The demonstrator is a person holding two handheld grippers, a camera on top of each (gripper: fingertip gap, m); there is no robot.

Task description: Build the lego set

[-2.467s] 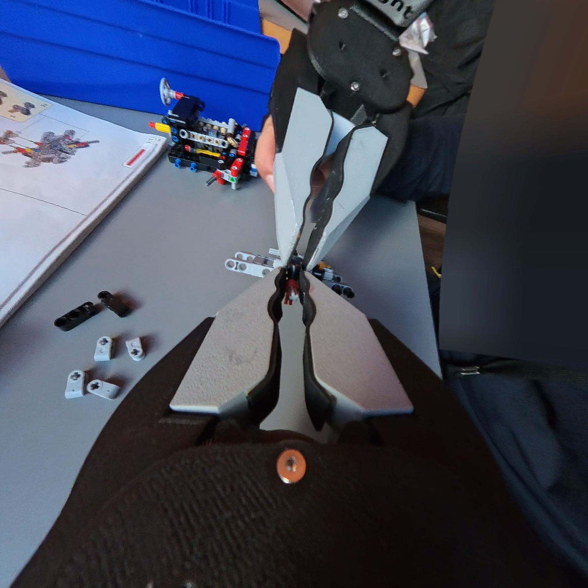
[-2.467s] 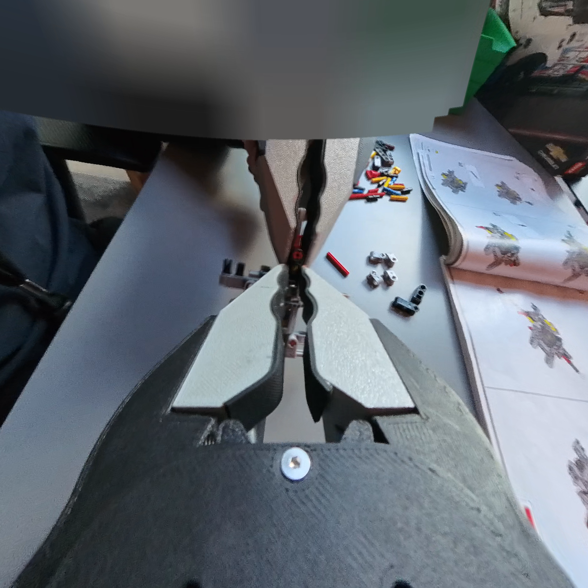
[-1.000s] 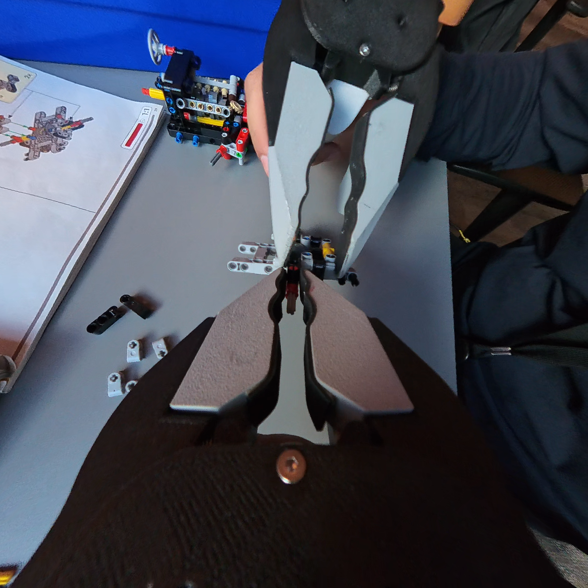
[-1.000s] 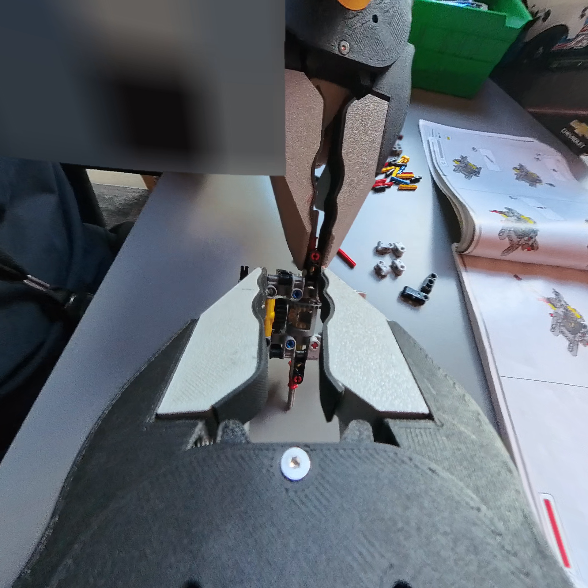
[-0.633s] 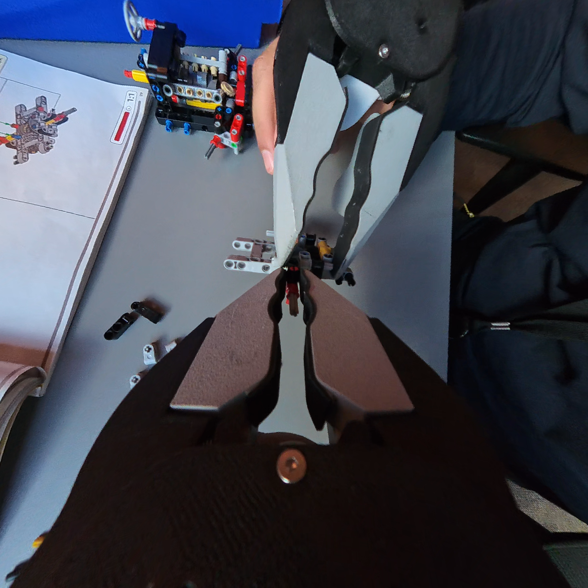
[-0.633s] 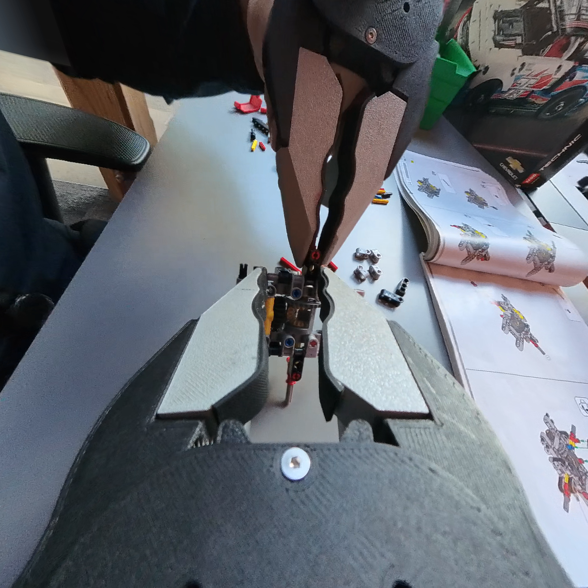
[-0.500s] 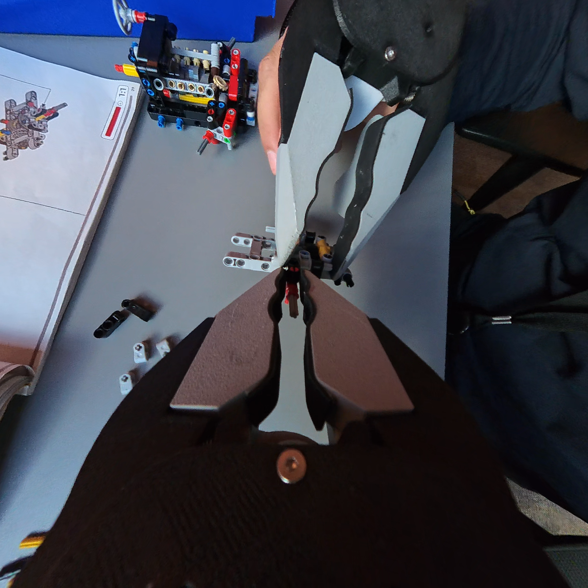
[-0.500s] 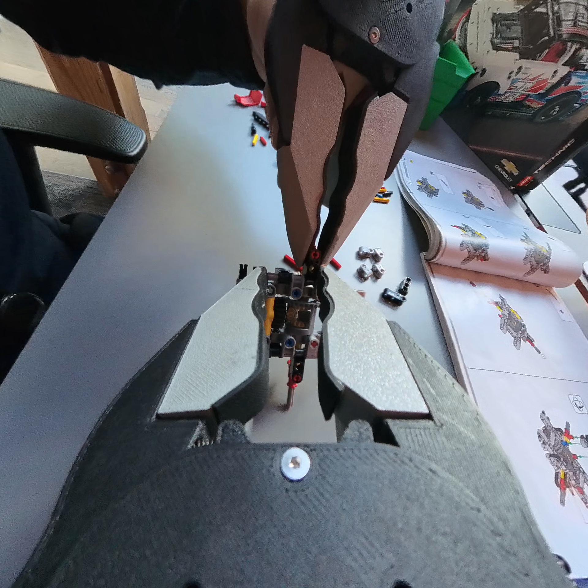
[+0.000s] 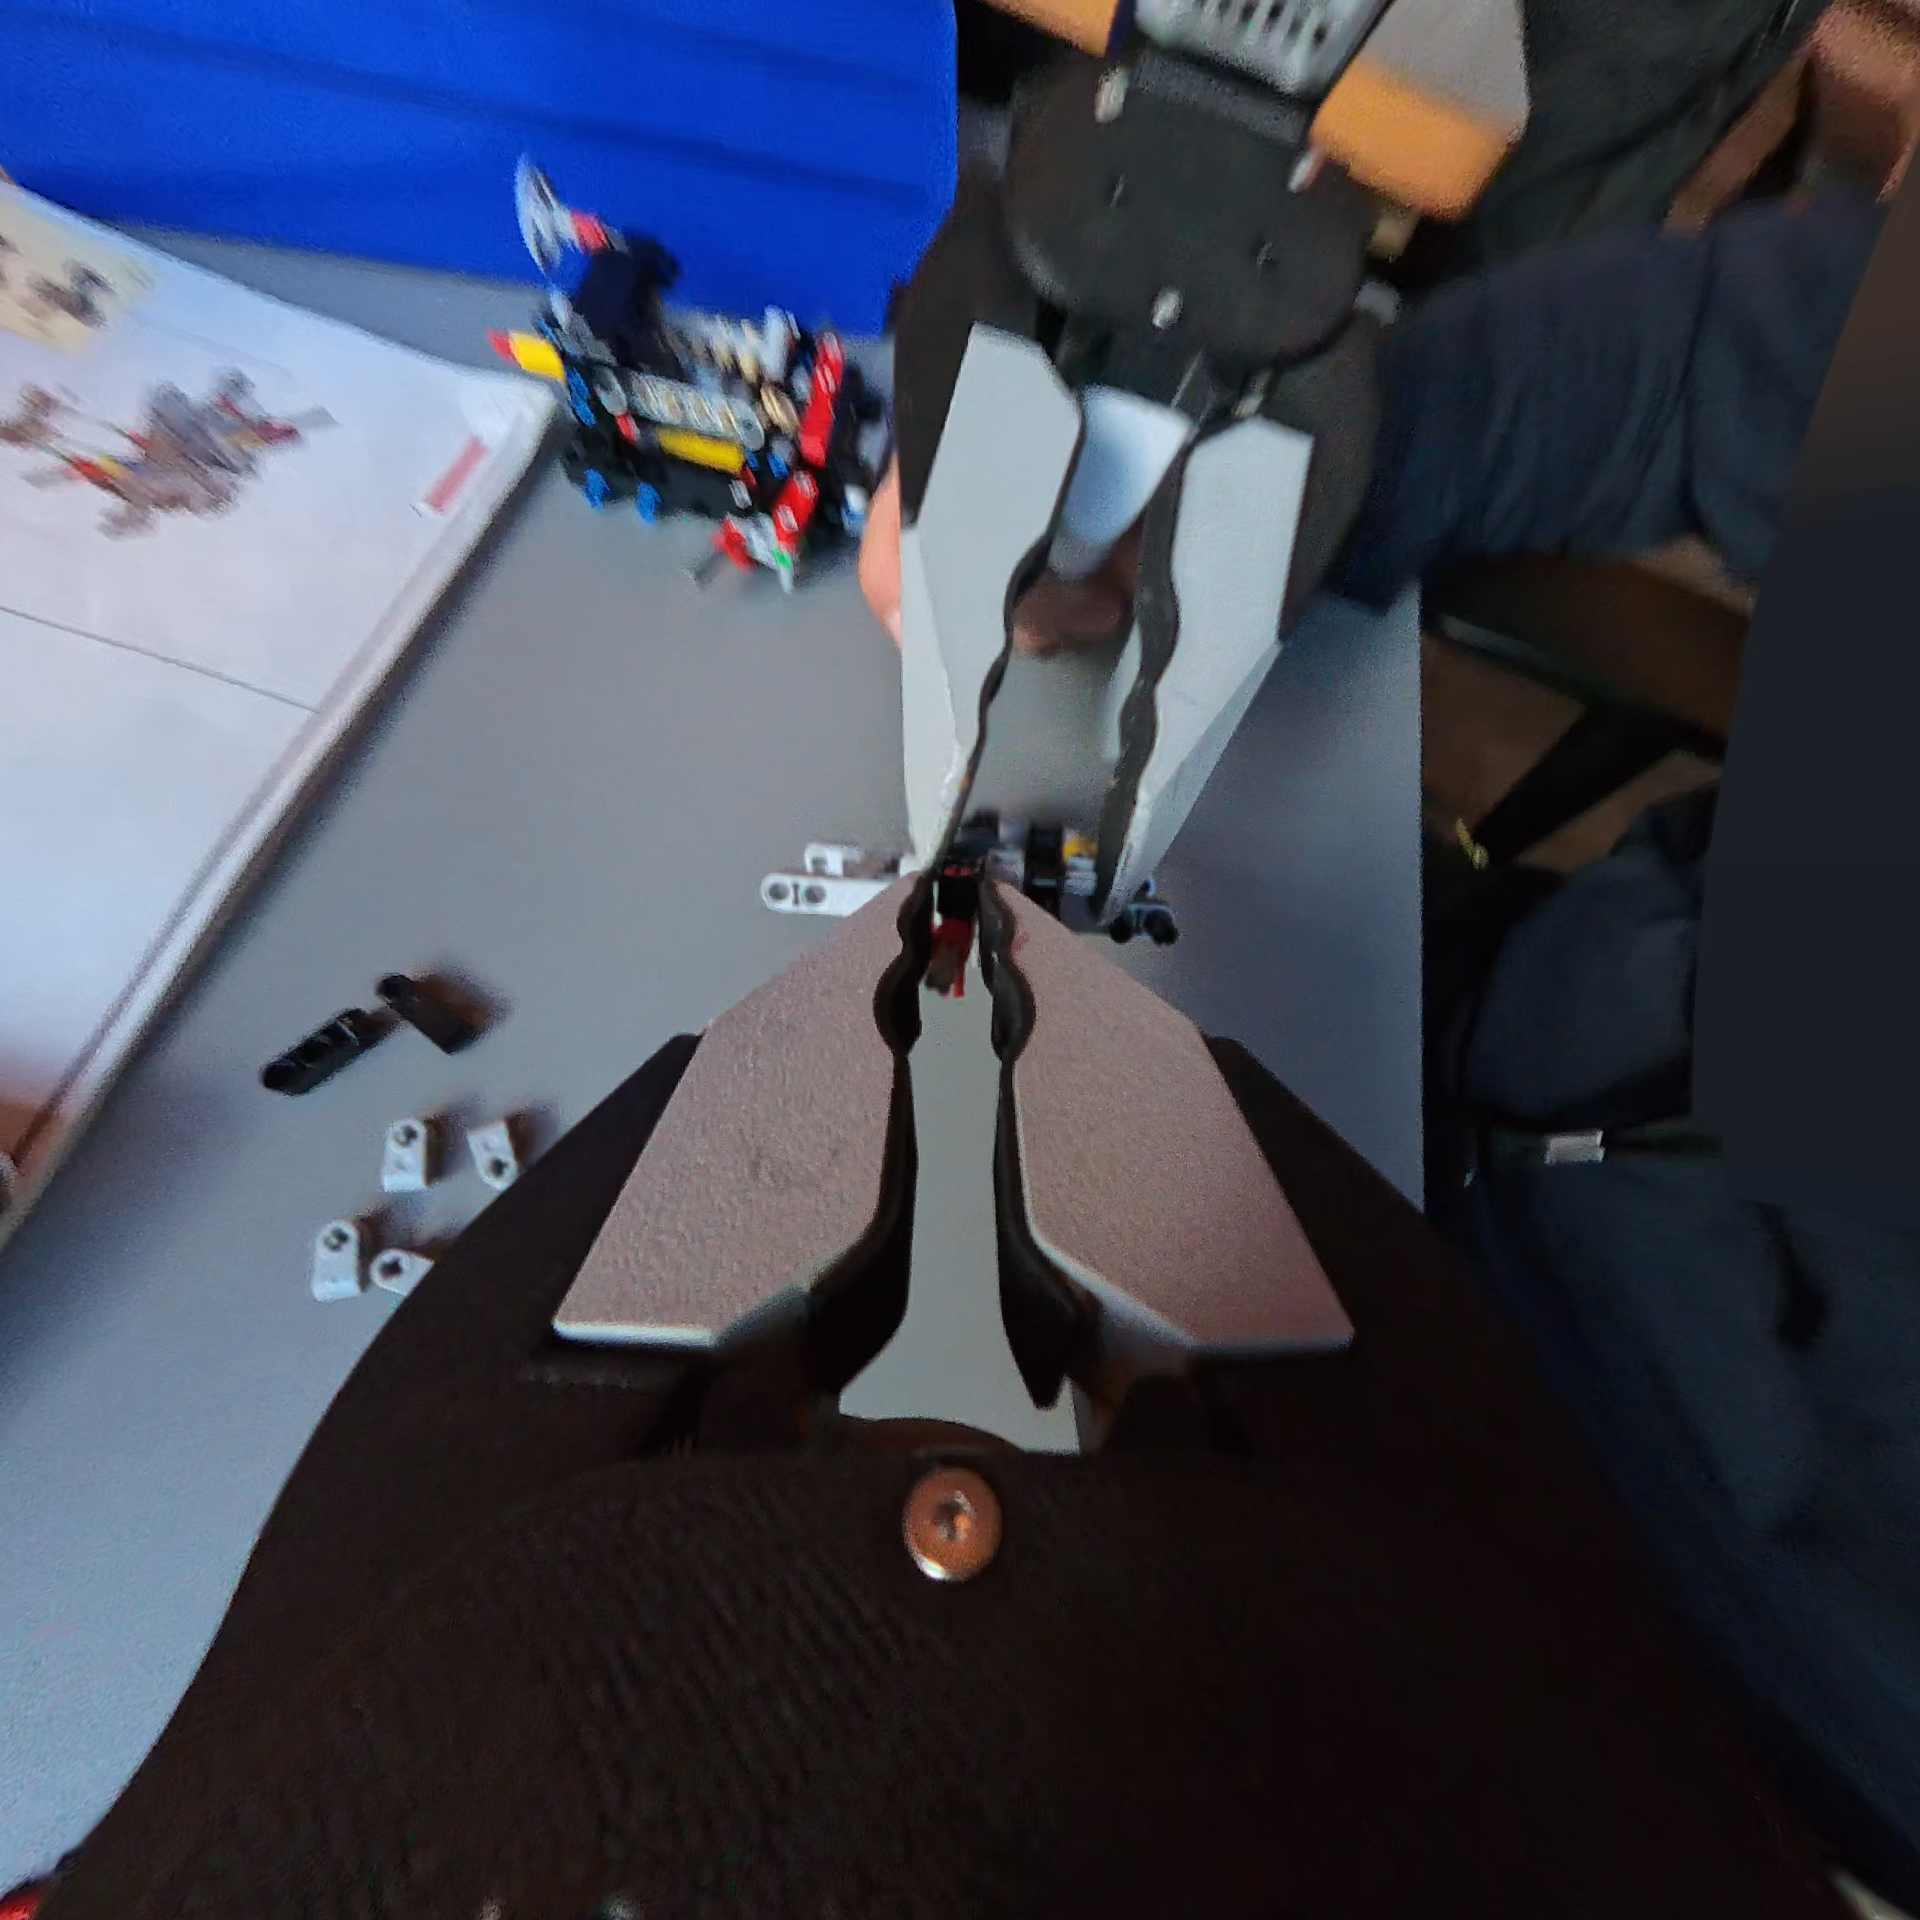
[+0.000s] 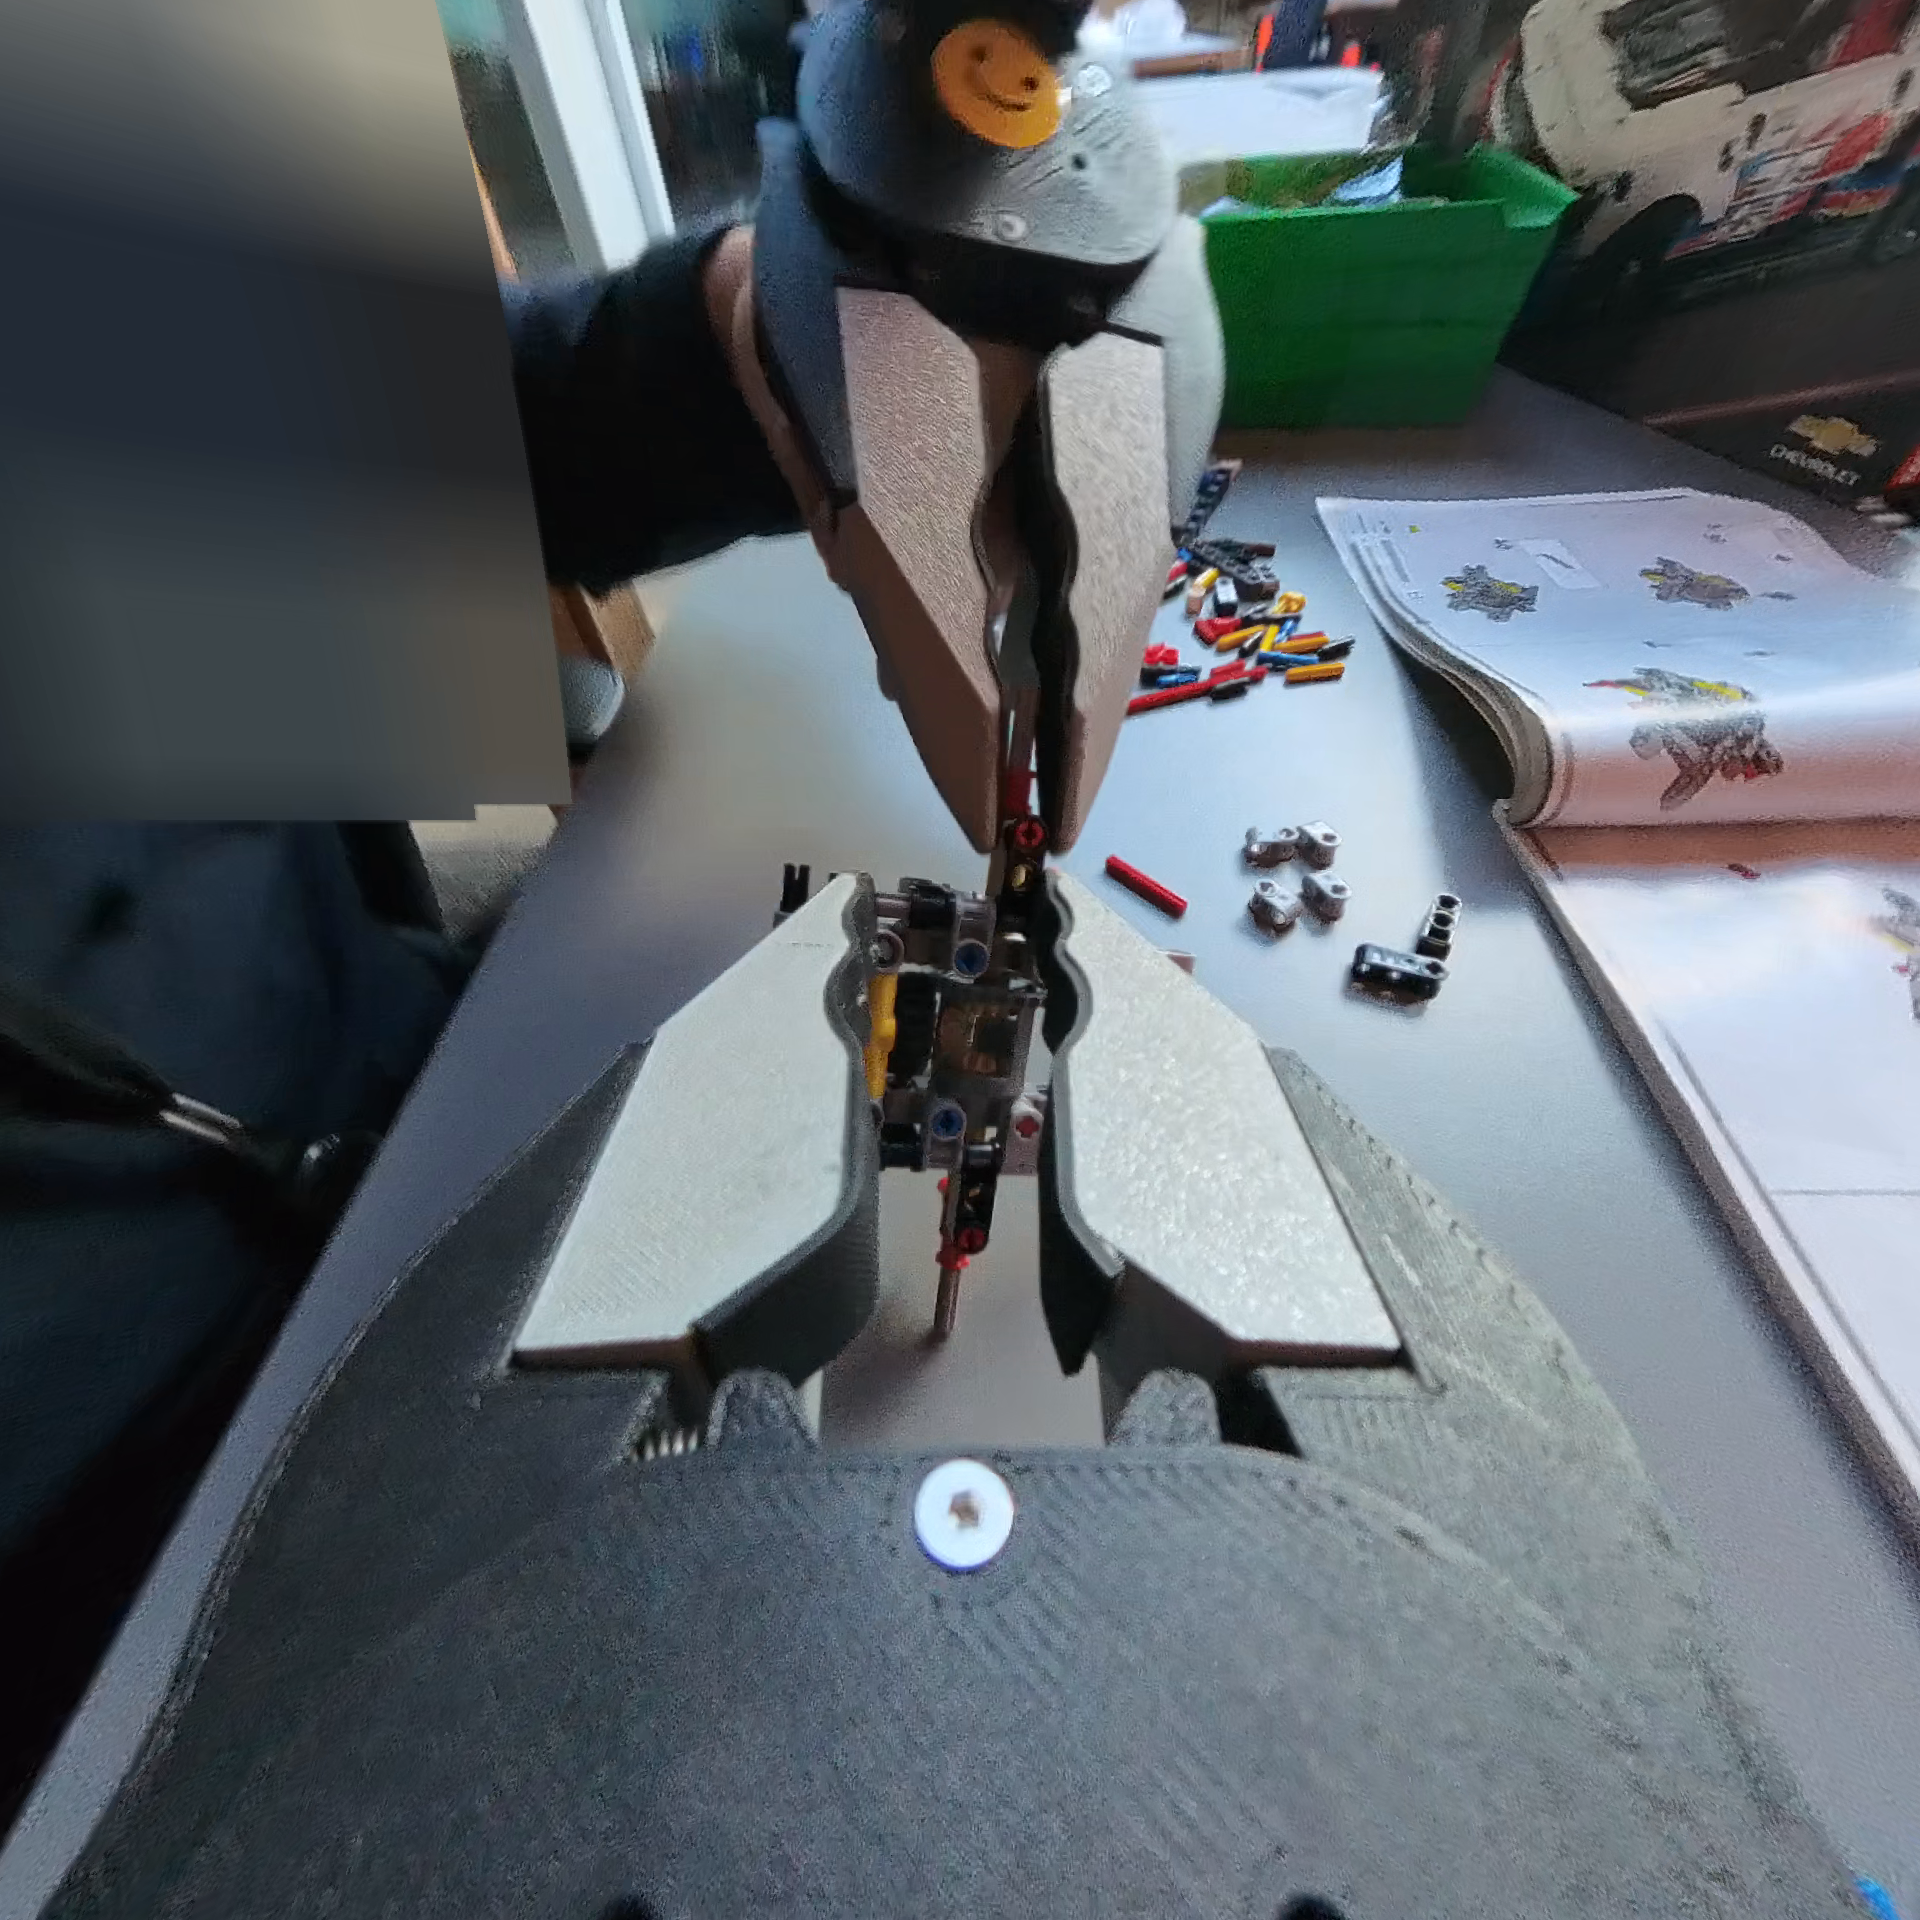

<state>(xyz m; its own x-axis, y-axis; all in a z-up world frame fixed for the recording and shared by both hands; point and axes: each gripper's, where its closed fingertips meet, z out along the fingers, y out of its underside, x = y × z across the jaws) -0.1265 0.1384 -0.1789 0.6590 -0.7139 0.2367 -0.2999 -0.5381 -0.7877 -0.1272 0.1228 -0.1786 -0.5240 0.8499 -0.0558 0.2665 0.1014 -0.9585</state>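
- Far left in my left wrist view, an open instruction booklet (image 9: pixel 208 582) lies on the grey table (image 9: pixel 582 790), in front of a blue bin (image 9: pixel 468 125).
- Beside the booklet's edge, two black link pieces (image 9: pixel 374 1023) and four small grey connectors (image 9: pixel 416 1205) lie loose.
- Further back stands a larger brick assembly (image 9: pixel 707 416) – black, yellow and red, blurred.
- My left tool (image 9: pixel 951 925) is narrow, its pads pinched on a thin black-and-red link piece (image 9: pixel 951 930); the piece's far end meets the small assembly.
- My right tool (image 10: pixel 961 997) stands at a moderate width, clamped on a small grey-and-yellow brick assembly (image 10: pixel 951 1029) – both pads press its sides, and a thin axle sticks out toward the camera.
- Right of that in the right wrist view, a red axle (image 10: pixel 1143 885) lies on the table, then the grey connectors and black links.
- Beyond them lies a pile of small coloured pins (image 10: pixel 1242 634), with a green bin (image 10: pixel 1371 291) behind.
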